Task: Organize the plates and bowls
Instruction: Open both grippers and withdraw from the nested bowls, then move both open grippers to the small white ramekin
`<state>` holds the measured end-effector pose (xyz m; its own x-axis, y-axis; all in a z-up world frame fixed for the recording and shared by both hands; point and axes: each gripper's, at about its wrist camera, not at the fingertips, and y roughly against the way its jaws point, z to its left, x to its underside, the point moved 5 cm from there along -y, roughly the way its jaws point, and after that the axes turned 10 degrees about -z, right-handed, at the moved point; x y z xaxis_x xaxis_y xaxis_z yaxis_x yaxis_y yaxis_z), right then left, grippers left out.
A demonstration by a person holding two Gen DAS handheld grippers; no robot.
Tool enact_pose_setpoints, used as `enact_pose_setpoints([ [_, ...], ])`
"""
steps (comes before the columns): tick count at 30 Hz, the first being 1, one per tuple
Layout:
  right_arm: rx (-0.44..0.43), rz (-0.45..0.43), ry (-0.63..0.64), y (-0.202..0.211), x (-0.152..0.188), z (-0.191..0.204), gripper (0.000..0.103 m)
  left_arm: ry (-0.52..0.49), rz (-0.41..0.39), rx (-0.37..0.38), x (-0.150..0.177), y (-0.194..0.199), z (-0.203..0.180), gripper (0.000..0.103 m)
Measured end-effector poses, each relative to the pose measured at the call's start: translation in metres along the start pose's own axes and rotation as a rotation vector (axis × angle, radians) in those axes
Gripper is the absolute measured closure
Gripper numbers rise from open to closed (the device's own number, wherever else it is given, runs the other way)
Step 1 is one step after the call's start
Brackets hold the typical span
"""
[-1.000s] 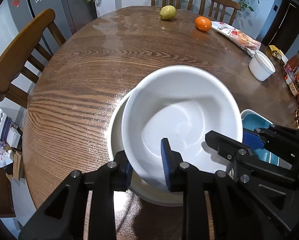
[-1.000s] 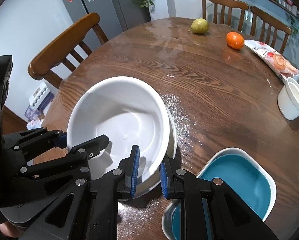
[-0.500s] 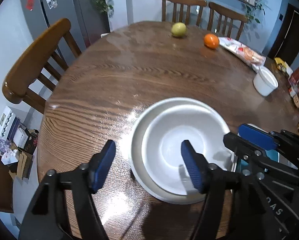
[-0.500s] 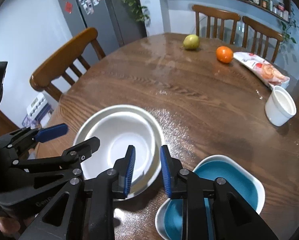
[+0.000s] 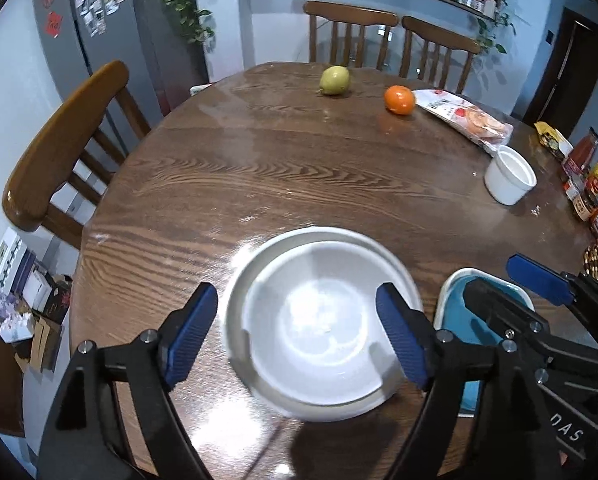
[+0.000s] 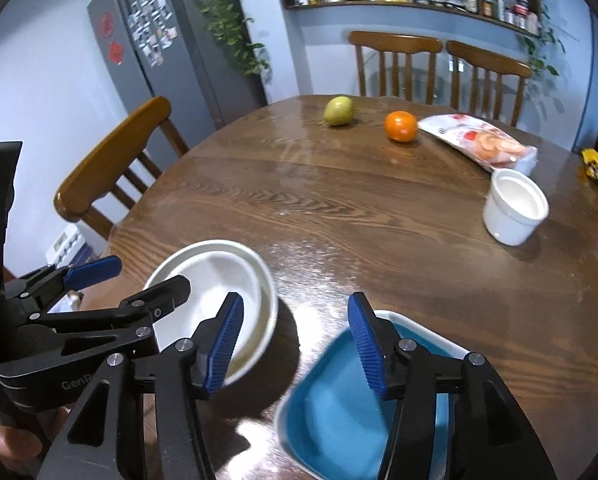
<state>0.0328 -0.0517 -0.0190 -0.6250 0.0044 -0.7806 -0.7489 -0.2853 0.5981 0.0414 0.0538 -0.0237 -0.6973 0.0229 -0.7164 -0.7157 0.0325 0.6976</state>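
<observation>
Bowl sits nested inside a second, wider white bowl at the near edge of the round wooden surface, level and free of both claws. Left claw hangs above it with jaws spread wide, one pad to each side of the stack and neither touching it. Right claw is also spread, nothing between the pads; it hangs over the gap between the white stack and the blue dish, which lies just beside the stack on its right. Farther across the surface stand a white cup, a snack bag, an orange and a pear, all well apart from the bowls. Jars and packets line the far right edge. Three chairs surround the surface: one on the left, two at the far side. Nothing lies between the claws and the stack. One second earlier both claws pinched the rim of the upper bowl, which was tilted above the lower one; it now rests seated inside. Both sets of jaws have just been opening, and both claws have lifted away from the rim.
</observation>
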Motion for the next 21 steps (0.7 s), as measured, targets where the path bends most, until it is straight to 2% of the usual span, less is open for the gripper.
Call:
enact_pose_setpoints([
  [11,0.093,-0.035,-0.098,0.029,0.004,-0.061,0.045,-0.111,0.000,0.086,-0.010,-0.005,-0.068,0.020],
  [12,0.102,-0.037,-0.106,0.032,0.005,-0.067,0.045,-0.119,0.001,0.091,-0.010,-0.006,-0.073,0.019],
  [14,0.127,-0.042,-0.122,0.038,0.006,-0.082,0.045,-0.144,-0.002,0.089,-0.012,-0.007,-0.086,0.009],
  [21,0.205,-0.049,-0.168,0.058,0.009,-0.132,0.045,-0.206,-0.018,0.141,-0.019,-0.006,-0.134,0.008],
])
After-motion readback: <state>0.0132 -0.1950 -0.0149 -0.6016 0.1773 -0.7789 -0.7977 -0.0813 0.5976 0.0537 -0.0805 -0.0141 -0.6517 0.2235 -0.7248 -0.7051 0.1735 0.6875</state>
